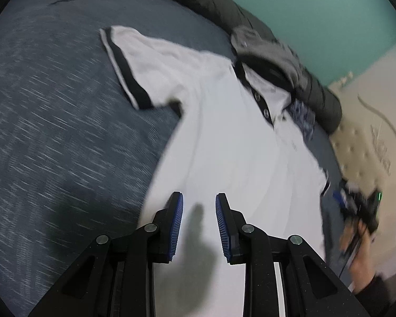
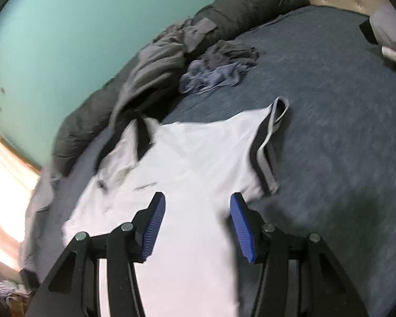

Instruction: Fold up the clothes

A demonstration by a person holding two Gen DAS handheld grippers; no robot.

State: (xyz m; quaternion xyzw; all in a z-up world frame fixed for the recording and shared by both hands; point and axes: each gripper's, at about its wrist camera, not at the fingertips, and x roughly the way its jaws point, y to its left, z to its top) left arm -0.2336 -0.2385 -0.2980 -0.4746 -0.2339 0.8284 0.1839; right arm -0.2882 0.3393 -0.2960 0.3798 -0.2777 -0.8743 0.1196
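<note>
Both grippers were held above a white polo shirt [image 1: 224, 137] spread flat on the blue-grey bedspread [image 1: 52, 132] — the left gripper [image 1: 199, 211] with its jaws parted and nothing between them, the right gripper [image 2: 198, 216] likewise spread wide and empty. Small dark writing [image 2: 145, 185] was seen on the shirt's chest, too blurred to be read.
</note>
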